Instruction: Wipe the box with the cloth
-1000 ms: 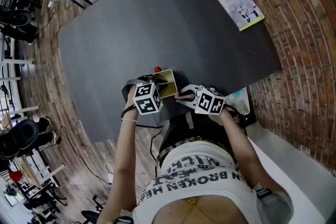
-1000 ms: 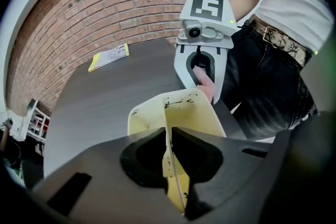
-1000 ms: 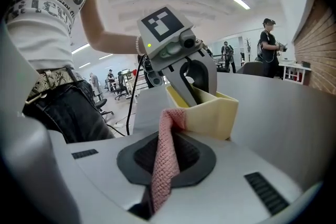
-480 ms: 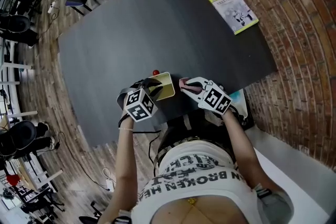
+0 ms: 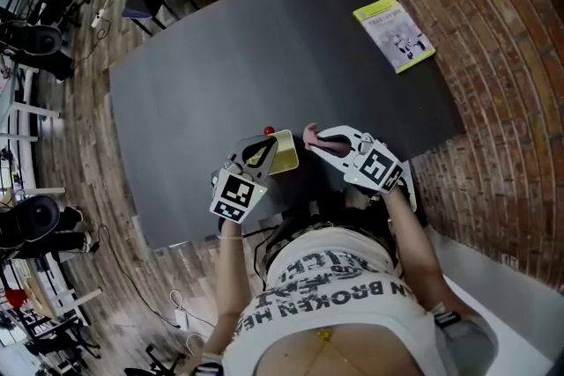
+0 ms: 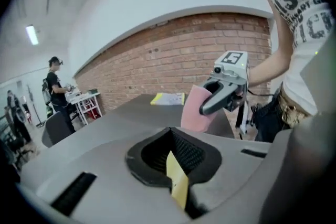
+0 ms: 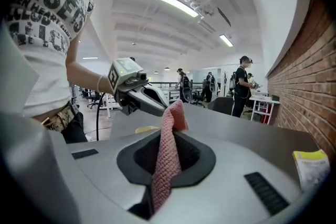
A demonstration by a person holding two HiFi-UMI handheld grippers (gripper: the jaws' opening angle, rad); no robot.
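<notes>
In the head view my left gripper (image 5: 261,157) is shut on the near edge of a small yellow box (image 5: 285,151), held over the dark table's front edge. My right gripper (image 5: 317,140) is just right of it, shut on a pink cloth (image 5: 309,135) that is a little apart from the box. In the left gripper view the box's yellow edge (image 6: 177,185) stands between the jaws, with the cloth (image 6: 193,110) and right gripper (image 6: 227,89) beyond. The right gripper view has the cloth (image 7: 167,160) hanging in its jaws, facing the left gripper (image 7: 137,93) and box (image 7: 147,129).
A yellow-green booklet (image 5: 394,33) lies at the table's (image 5: 264,48) far right corner. A small red object (image 5: 269,130) sits just behind the box. A brick wall runs along the right. Chairs and people are in the room beyond the table.
The two grippers have drawn apart. The right one, with the cloth, has moved right and away from the box. The left gripper's cube has swung down toward the person.
</notes>
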